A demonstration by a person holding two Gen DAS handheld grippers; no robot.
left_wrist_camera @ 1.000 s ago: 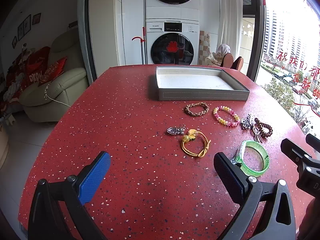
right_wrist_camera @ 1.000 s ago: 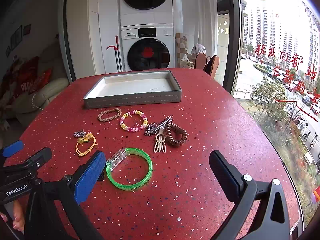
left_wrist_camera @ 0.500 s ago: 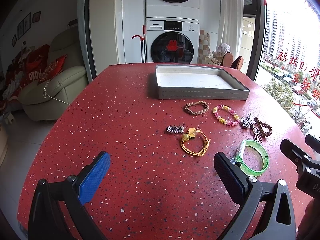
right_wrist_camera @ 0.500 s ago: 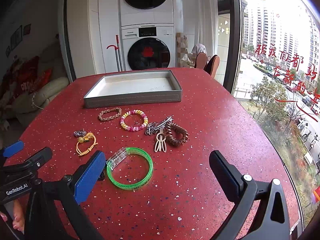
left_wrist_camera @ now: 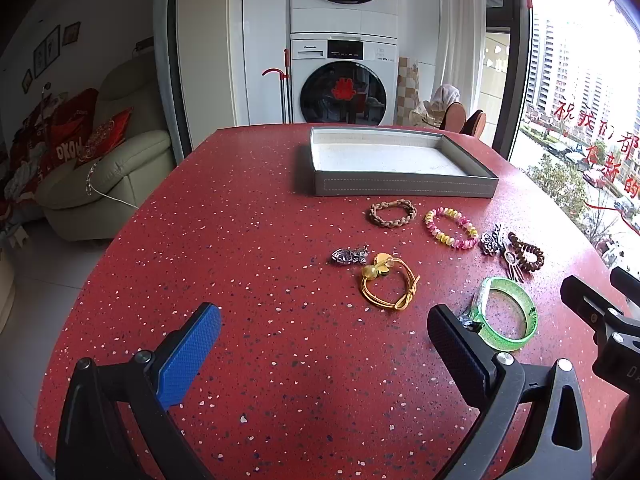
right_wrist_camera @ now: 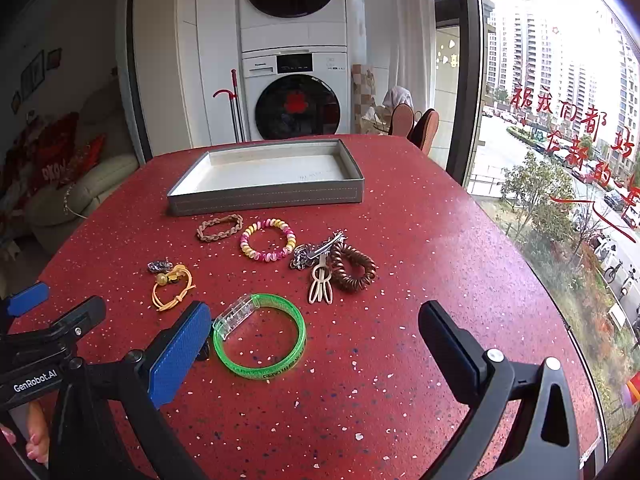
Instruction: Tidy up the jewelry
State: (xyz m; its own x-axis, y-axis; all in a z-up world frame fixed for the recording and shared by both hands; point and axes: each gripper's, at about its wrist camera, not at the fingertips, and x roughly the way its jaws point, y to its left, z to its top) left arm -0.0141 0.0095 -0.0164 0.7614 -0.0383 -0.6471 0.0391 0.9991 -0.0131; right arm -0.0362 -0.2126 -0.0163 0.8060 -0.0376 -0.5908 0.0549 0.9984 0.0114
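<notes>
Nearest, the left hand-held gripper (left_wrist_camera: 324, 344) and the right hand-held gripper (right_wrist_camera: 316, 344) both hover low over the red speckled worktop (right_wrist_camera: 400, 380) with jaws spread wide, gripping nothing; each has one blue textured pad and one black one. Just beyond the right one's blue pad lies a glossy translucent green bangle (right_wrist_camera: 260, 336) with a clear ribbed clasp. Left of it sits a yellow cord bracelet (right_wrist_camera: 173, 287) with a bead, touching a small silver charm (right_wrist_camera: 159, 266). Farther right, a brown coiled hair tie (right_wrist_camera: 352, 267), a cream clip (right_wrist_camera: 320, 285) and a silver metal hairpin (right_wrist_camera: 316, 250) bunch together. Behind them are a pink-and-yellow beaded bracelet (right_wrist_camera: 268, 240) and a braided tan bracelet (right_wrist_camera: 219, 227), apart from each other. Bare surface stretches to the worktop's curved right edge. At the far side a shallow grey rectangular tray (right_wrist_camera: 264, 200) with stitched walls holds nothing on its pale floor.
</notes>
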